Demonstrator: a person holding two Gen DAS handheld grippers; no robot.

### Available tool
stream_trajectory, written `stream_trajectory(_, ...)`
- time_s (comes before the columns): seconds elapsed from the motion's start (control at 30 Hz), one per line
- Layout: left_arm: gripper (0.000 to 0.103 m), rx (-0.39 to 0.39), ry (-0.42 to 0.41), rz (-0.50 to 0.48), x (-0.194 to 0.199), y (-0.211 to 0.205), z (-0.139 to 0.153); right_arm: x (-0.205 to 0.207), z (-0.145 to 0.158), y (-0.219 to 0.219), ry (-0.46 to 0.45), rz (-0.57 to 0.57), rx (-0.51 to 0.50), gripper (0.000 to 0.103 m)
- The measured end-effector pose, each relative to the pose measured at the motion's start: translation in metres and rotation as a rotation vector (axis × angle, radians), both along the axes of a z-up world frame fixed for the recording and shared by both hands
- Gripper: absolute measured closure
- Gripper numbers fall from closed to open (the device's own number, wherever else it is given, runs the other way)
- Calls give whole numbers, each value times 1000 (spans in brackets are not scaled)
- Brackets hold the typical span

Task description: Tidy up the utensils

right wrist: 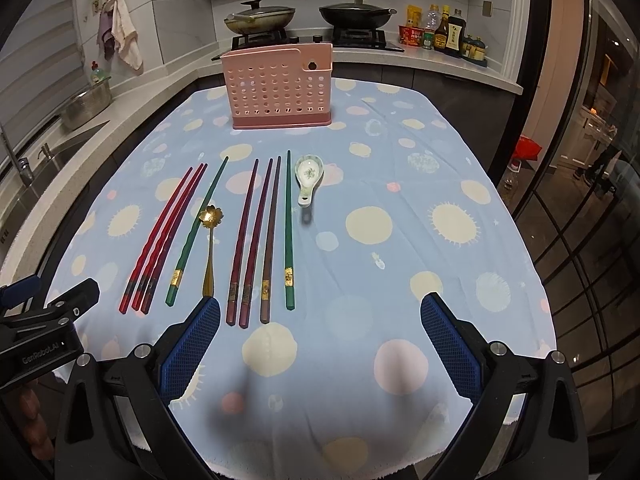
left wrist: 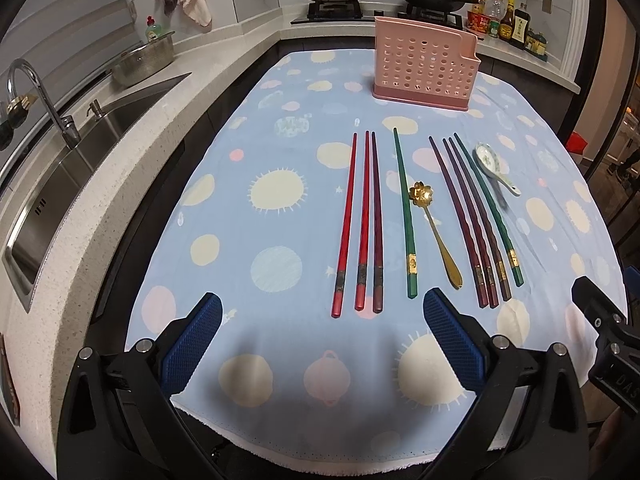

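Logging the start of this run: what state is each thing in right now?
left gripper: open, empty
right gripper: open, empty
pink holder: upright, looks empty
chopsticks: flat on cloth
gold spoon: flat on cloth
ceramic spoon: bowl up
pans: lidded

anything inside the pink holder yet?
Through the holes of the pink holder, no utensils show. Chopsticks and both spoons lie on the cloth. The holder's solid base hides its floor.
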State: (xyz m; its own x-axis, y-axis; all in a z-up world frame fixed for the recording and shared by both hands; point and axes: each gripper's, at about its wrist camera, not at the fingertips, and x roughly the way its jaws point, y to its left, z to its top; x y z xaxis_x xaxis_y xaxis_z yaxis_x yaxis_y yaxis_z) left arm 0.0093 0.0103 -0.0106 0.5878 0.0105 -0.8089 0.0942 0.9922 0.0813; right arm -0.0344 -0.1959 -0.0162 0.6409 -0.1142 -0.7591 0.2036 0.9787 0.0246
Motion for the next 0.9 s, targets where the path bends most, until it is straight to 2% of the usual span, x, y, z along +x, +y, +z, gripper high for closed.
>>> stream_trajectory(0.9, 7, 8, -17, 0, -4, -2, 2, -3, 2, 1, -14, 0, -6, 7)
